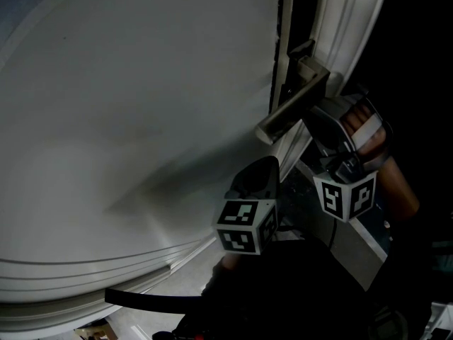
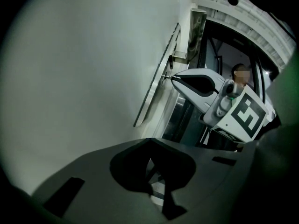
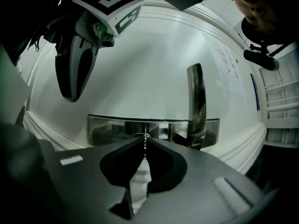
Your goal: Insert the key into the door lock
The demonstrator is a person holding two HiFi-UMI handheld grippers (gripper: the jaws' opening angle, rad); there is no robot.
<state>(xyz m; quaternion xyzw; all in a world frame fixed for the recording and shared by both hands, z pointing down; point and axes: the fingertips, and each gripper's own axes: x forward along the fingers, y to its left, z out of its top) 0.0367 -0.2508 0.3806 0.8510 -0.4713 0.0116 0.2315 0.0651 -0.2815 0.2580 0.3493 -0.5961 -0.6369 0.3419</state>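
Key (image 3: pixel 145 148) sits edge-on in the right tongs (image 3: pixel 144 139), which are pressed together on it so that only a thin metal sliver shows between the dark tips. Its front end reaches the small round keyhole (image 3: pixel 140 135) in the shiny lock plate (image 3: pixel 107 127) on the white door (image 1: pixel 141 105). Whether it has gone in at all, I cannot tell. The lever handle (image 3: pixel 196 104) stands out from the same plate, just beside the tongs on their right. In the left gripper view those right tongs meet the plate at its narrow edge, with their tip touching or nearly touching the metal.

The left tongs (image 2: pixel 149 143) are closed tip to tip with nothing between them, and they hang near the door face, apart from the plate. In the head view a hand (image 1: pixel 364 129) grips the right tool close to the door's edge.
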